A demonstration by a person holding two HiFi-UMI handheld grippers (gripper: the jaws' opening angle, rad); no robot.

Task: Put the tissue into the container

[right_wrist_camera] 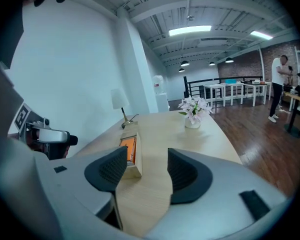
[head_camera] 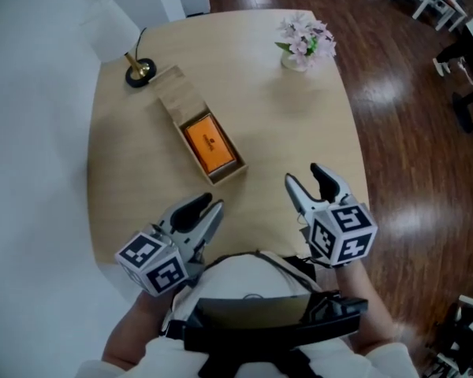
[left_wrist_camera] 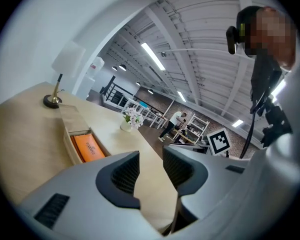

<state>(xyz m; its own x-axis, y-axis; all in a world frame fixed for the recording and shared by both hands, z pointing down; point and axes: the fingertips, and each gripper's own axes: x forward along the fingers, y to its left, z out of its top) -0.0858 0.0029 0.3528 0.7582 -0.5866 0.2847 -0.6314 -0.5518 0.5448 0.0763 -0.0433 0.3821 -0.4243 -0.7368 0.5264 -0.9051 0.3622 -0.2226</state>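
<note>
Flat orange tissue pack [head_camera: 207,143] sat inside long wooden container [head_camera: 225,173], axis diagonal, straight ahead of nearer left hand-held gripper [head_camera: 211,204]. Left and right hand-held gripper [head_camera: 303,173] jaws apart, empty.

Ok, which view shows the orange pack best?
The head view: it looks down on the orange pack, whole top visible inside the wooden box. The left gripper view shows the pack slanted; the right gripper view shows only a sliver.

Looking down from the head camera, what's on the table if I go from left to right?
The lamp → wooden box with an orange pack inside → vase of pink flowers.
</note>
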